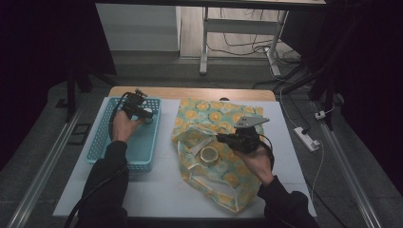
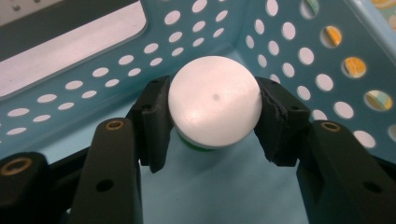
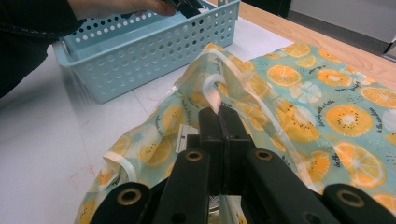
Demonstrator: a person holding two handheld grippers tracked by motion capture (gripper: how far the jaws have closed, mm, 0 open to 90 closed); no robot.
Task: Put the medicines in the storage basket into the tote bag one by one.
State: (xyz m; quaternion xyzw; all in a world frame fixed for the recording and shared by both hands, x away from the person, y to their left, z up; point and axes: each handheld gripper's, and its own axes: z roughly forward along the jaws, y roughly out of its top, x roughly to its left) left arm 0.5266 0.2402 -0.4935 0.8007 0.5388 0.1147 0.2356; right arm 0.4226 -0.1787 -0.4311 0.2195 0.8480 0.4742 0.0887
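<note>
Currently left gripper (image 2: pixel 212 135) pinches a white-capped bottle (image 2: pixel 214 100) inside the blue basket (image 2: pixel 70 88); pads touch the cap. Right gripper (image 3: pixel 223 122), pressed together, pinches the orange-print bag (image 3: pixel 299 112) rim, jar (image 1: pixel 208 154) inside. Next, probably: lift the bottle straight up, clear of the wall.

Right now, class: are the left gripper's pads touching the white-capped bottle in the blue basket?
Touching. In the left gripper view, both pads of the left gripper press the white cap inside the blue basket.

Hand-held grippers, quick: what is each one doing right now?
Left hand-held gripper: jaws against the white-capped jar in the blue basket, gripping it.
Right hand-held gripper: shut on the fruit-print bag edge.
</note>
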